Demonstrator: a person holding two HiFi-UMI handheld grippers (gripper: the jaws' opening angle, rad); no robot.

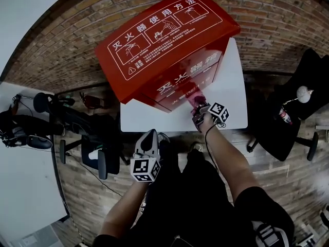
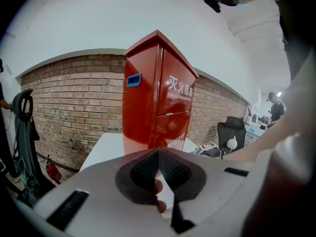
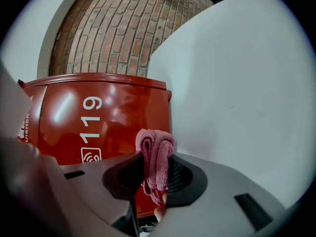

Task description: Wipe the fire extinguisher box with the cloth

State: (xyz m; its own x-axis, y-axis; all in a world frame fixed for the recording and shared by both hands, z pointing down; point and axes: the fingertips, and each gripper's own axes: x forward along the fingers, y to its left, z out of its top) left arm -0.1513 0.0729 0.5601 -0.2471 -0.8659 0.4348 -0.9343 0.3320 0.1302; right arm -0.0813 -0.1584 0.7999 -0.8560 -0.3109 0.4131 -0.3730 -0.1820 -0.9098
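Note:
The red fire extinguisher box (image 1: 164, 40) stands upright on a white platform (image 1: 234, 94), with white characters on its lid and front. My right gripper (image 1: 199, 109) is shut on a folded pink cloth (image 1: 197, 100) and holds it at the lower front of the box. In the right gripper view the cloth (image 3: 155, 152) sticks up between the jaws of the right gripper (image 3: 155, 171), just before the box (image 3: 98, 122) and its "119" print. My left gripper (image 1: 148, 140) hangs back near my body, shut and empty. The left gripper (image 2: 158, 161) faces the box (image 2: 158, 93) from a distance.
A brick wall (image 1: 67, 45) runs behind the box. A black office chair (image 1: 293, 112) stands to the right, and dark equipment with cables (image 1: 77, 122) to the left. A small red extinguisher (image 2: 52, 169) leans by the wall. A person (image 2: 274, 110) stands far off at the right.

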